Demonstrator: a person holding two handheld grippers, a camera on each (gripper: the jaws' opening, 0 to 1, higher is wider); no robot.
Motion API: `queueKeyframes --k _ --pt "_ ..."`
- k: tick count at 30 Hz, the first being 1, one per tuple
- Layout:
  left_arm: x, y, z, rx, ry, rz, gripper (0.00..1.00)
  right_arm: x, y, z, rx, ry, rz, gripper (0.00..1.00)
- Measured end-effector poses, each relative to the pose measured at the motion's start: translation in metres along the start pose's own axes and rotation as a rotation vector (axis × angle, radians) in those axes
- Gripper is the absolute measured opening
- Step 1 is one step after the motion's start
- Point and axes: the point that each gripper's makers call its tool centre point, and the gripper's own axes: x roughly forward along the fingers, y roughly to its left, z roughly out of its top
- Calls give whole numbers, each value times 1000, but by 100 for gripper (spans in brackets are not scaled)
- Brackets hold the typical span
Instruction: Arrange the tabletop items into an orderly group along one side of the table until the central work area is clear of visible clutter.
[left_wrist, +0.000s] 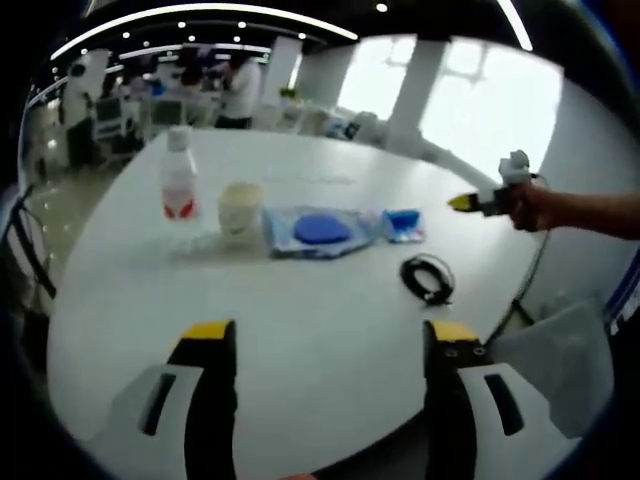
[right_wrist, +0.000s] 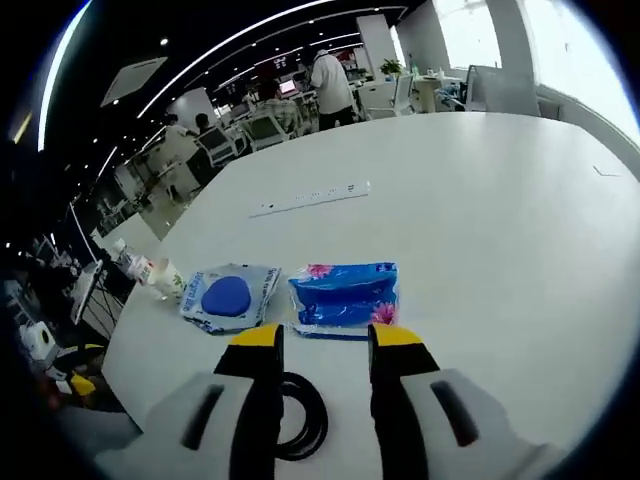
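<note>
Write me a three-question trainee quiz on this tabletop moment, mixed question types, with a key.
1. True or false: the left gripper is shut on the paper cup.
2. Which item lies nearest the right gripper? A) blue tissue pack B) bottle with red label C) power strip
3. Fill in: between the right gripper's jaws, on the white table, lies a coiled black ____.

Key: 1 false, its jaws are open and empty. 2 A. 3 cable.
</note>
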Motion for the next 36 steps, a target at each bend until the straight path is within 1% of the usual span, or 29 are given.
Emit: queueKeyframes --k 4,7,10,14,17,19,21,23,26,27,28,29,30,31,33,35,36 --pt "-1 2 0 -11 -3 3 72 -7 -2 1 18 -14 -7 33" --pt "-1 3 0 -16 -2 6 72 -12 -1 -5 7 -13 -14 33" --pt "0 4 0 -18 -1 6 72 -16 -1 -12 17 -12 -16 33" --pt "1 4 0 -22 0 7 72 -22 -2 -27 34 -5 -22 33" --pt "1 7 1 -33 -1 12 72 -25 -1 -40 77 -13 -24 33" --pt "0 11 3 -40 -7 22 72 -27 2 -49 90 -8 -22 33" --pt "1 18 7 -25 -10 39 72 -30 6 -57 92 -3 -21 33" --pt "2 32 17 -28 -26 73 72 -34 11 -64 104 -7 -19 33" --pt "8 60 40 -8 -61 140 72 -38 18 -75 123 -9 -15 33" --pt "11 75 54 11 -84 179 72 -40 23 -81 122 -4 -7 33" --pt "13 85 62 20 -98 207 73 -41 25 -84 118 1 -5 33" --pt "18 99 75 19 -115 235 73 -44 26 -90 108 7 -9 33" --pt "21 106 83 14 -126 241 73 -44 23 -92 104 12 -10 33" --pt "26 116 99 10 -157 256 73 -46 21 -97 97 19 -12 33" --pt "35 130 117 17 -174 266 72 -53 15 -102 99 16 -20 33" --pt "43 140 131 12 -199 274 72 -56 9 -107 115 15 -23 33" --pt "49 147 139 28 -211 288 72 -58 6 -110 123 14 -28 33"
